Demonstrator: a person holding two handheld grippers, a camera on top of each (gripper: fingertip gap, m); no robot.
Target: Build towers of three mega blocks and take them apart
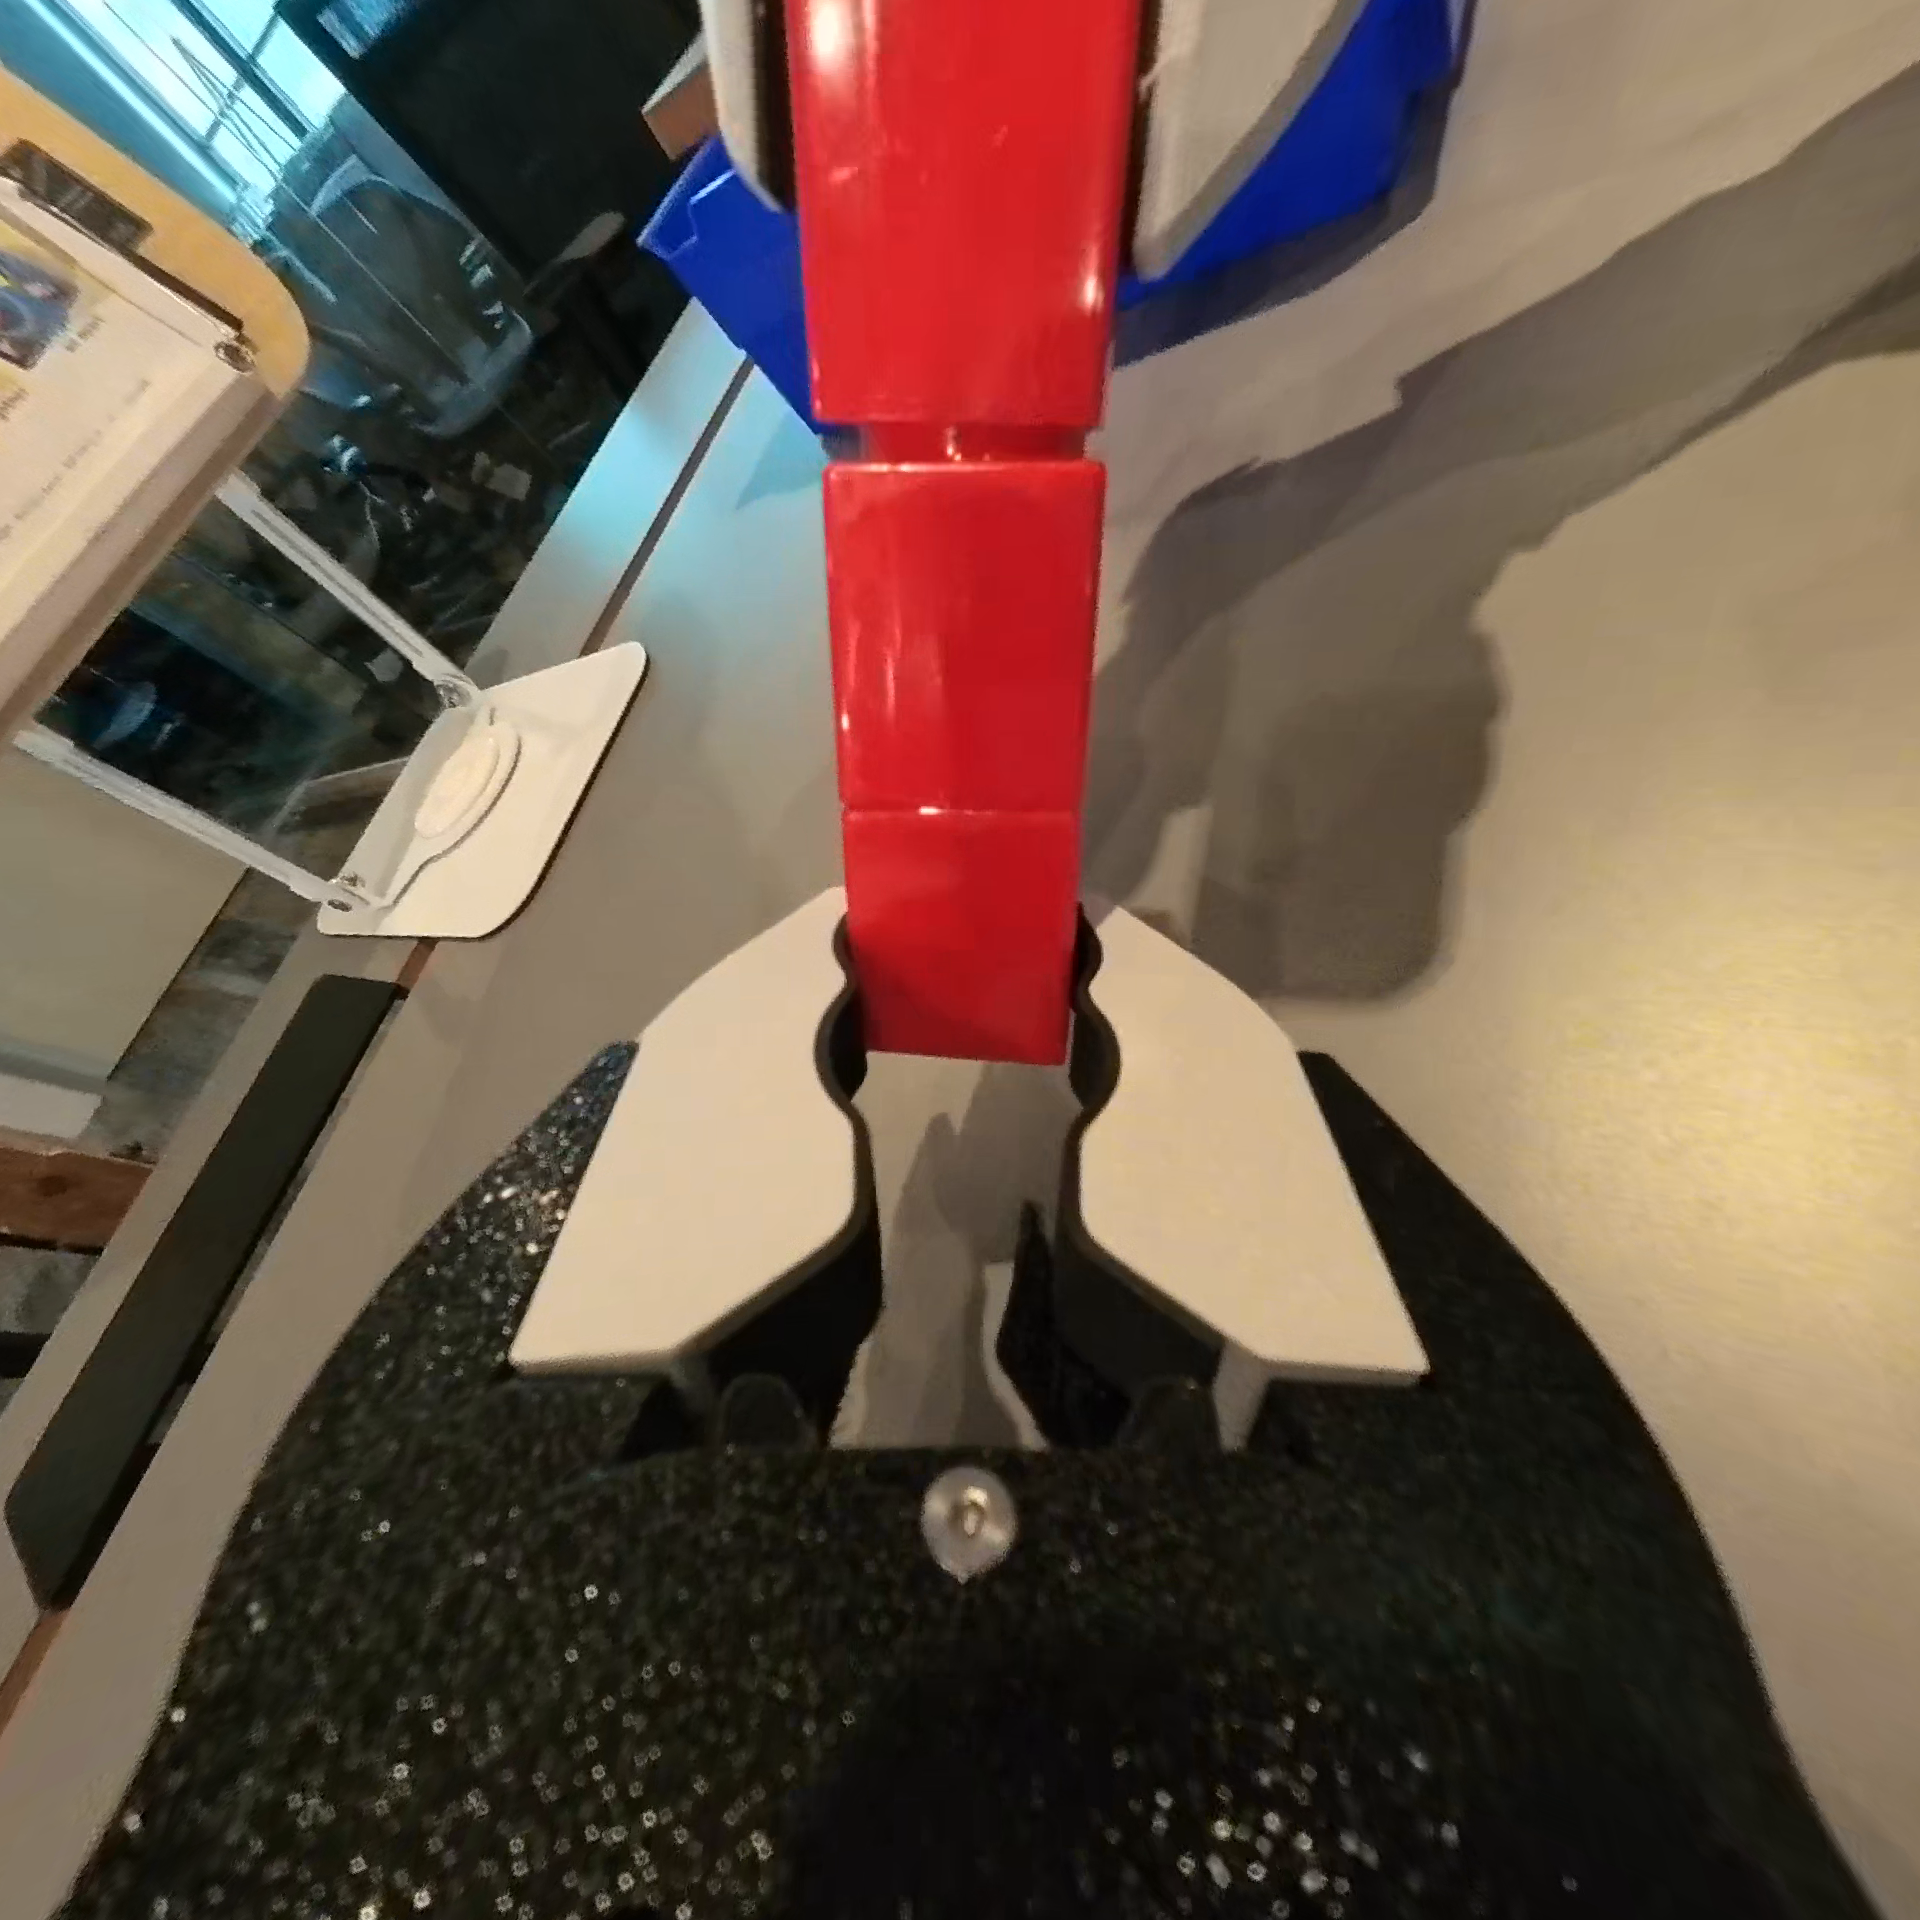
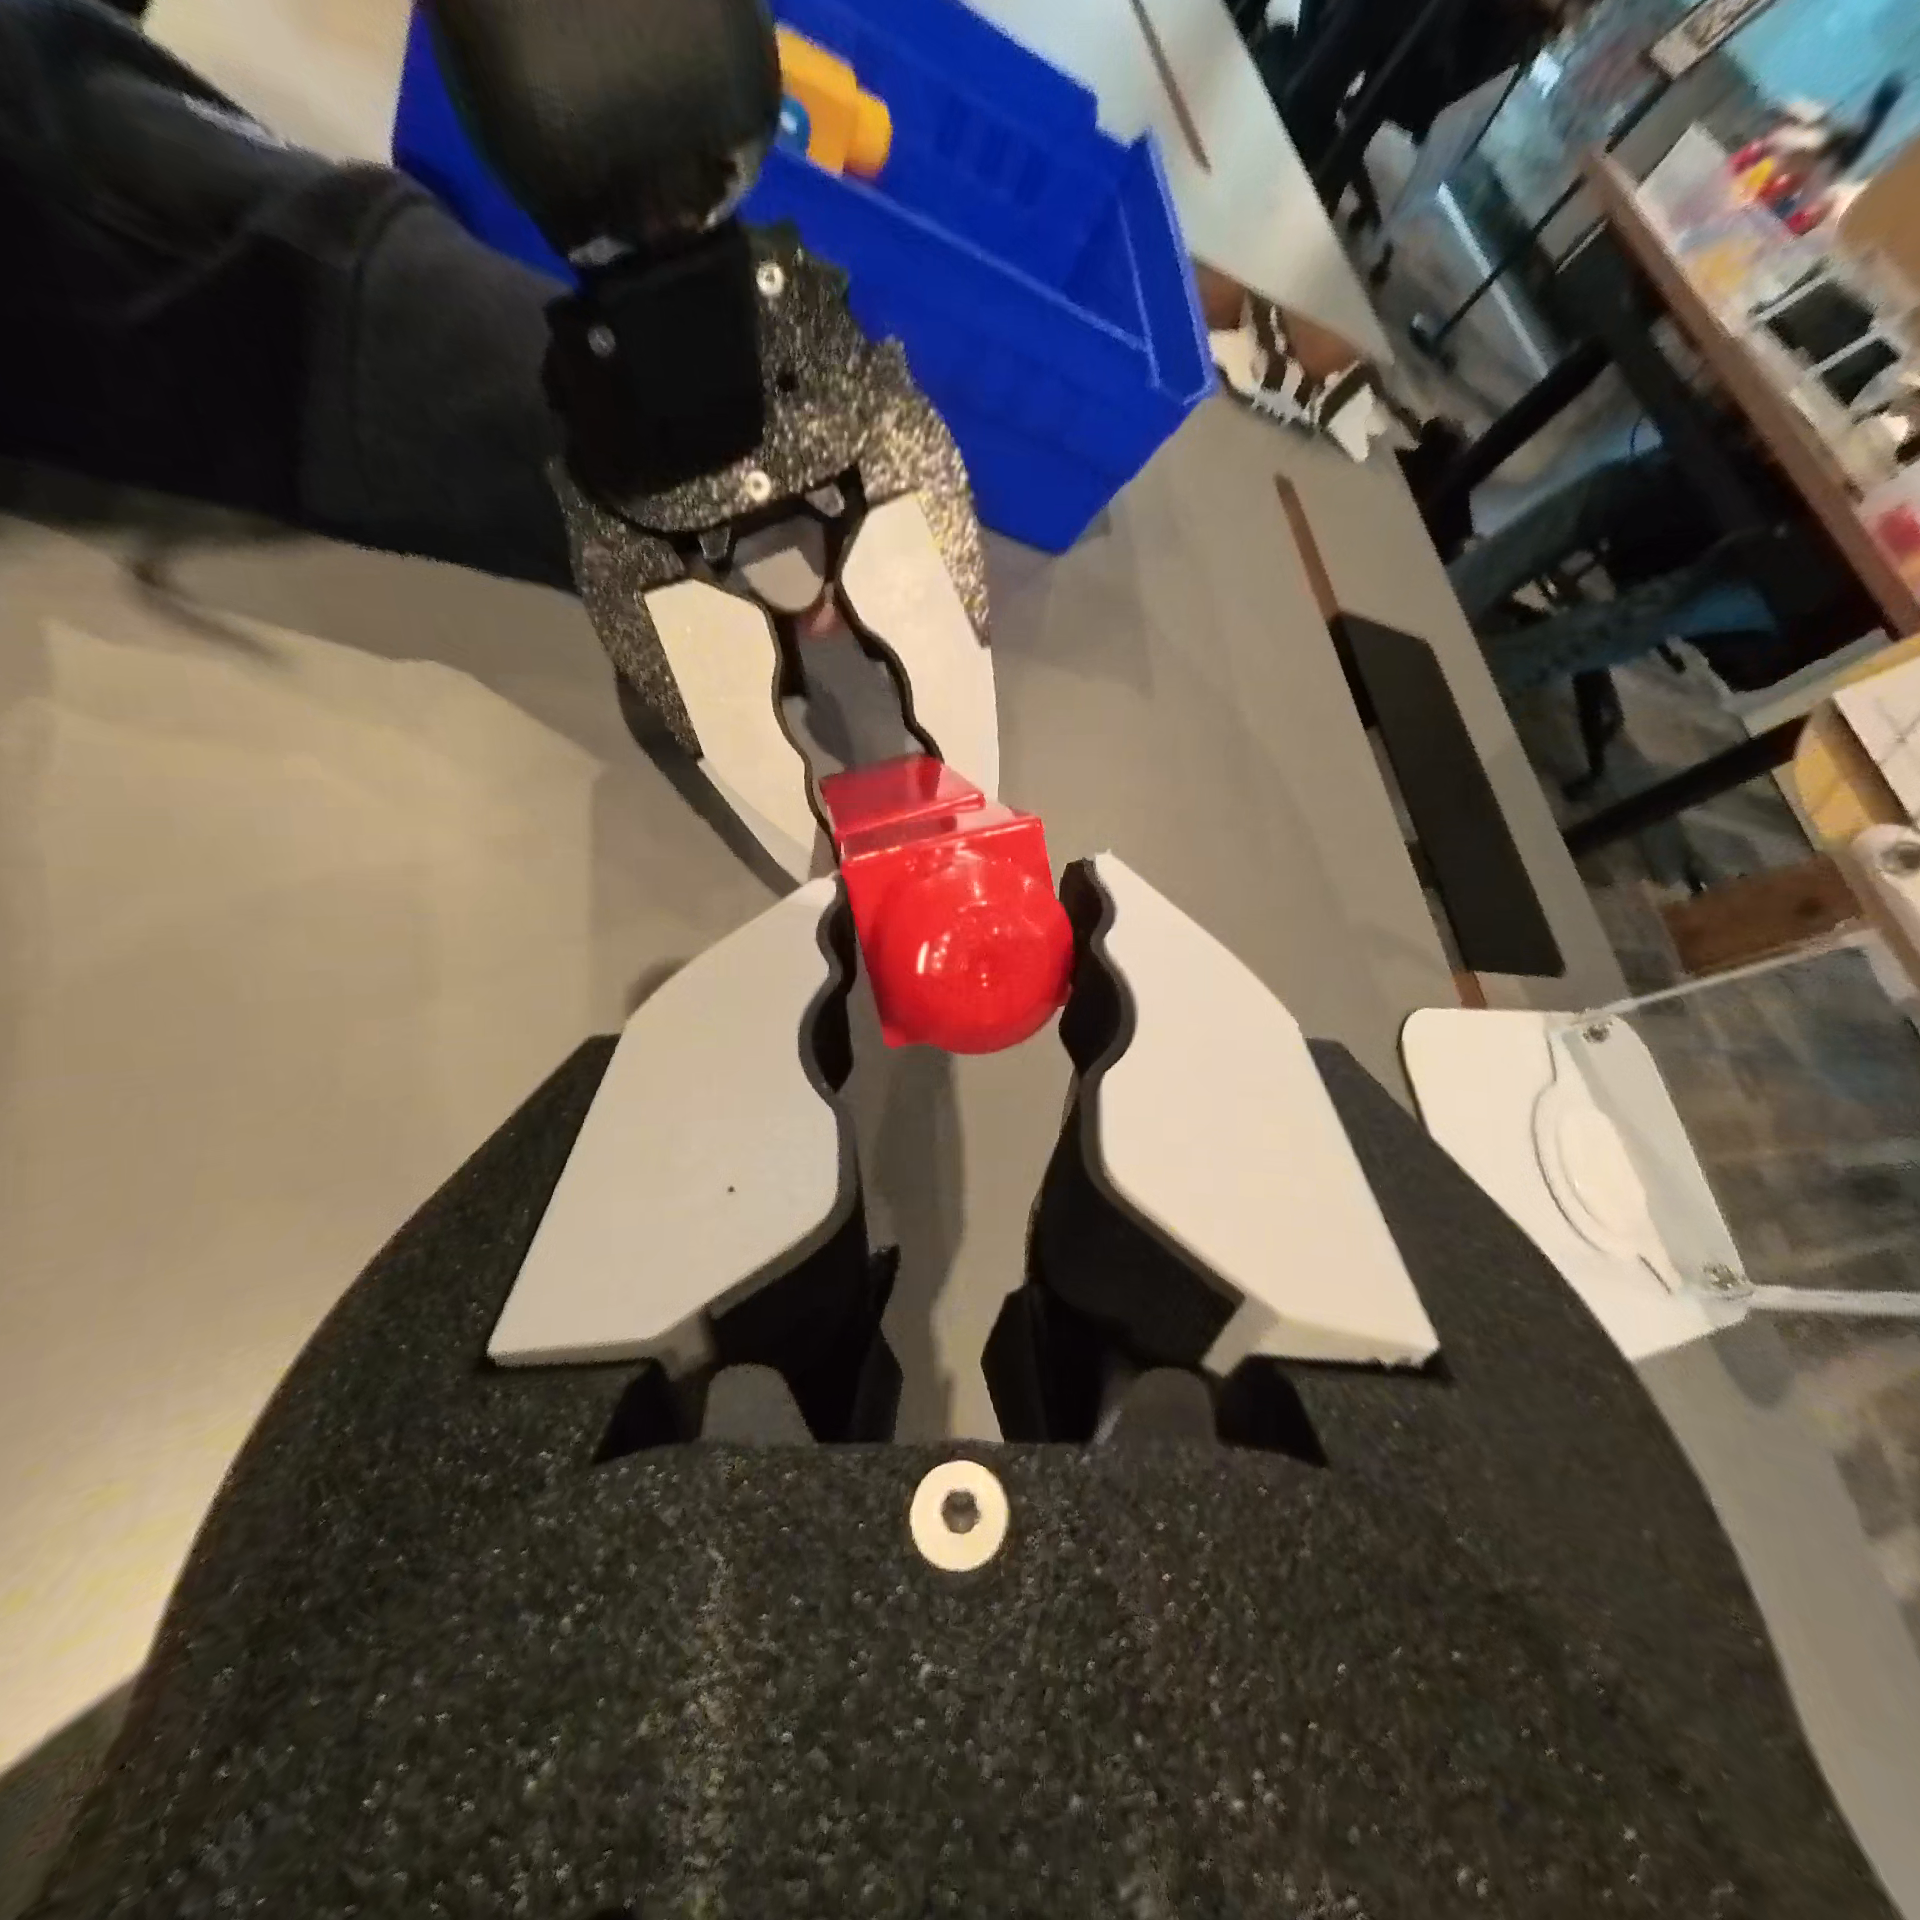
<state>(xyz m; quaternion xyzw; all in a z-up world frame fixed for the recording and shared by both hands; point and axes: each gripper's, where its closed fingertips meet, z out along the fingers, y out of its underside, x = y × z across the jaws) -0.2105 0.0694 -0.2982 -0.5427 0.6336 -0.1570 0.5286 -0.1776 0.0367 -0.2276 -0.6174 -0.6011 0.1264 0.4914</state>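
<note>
Red tower (image 1: 961, 582) of three mega blocks, held in the air between my two sets of tongs, above the grey tabletop (image 1: 1558, 935). I had the left tongs (image 1: 961, 987) clamped on one end block and the right tongs (image 2: 961, 966) clamped on the opposite, stud-topped end block (image 2: 961, 961). A gap showed at the joint nearest the right tongs, so I judged this opposed grip served to pull that block free. The blue bin (image 2: 997, 312) stood beyond, holding a yellow block (image 2: 831, 104).

Grey table (image 1: 1558, 935) near a window (image 1: 156, 114), cluttered wooden shelves (image 2: 1745, 343) beyond.
</note>
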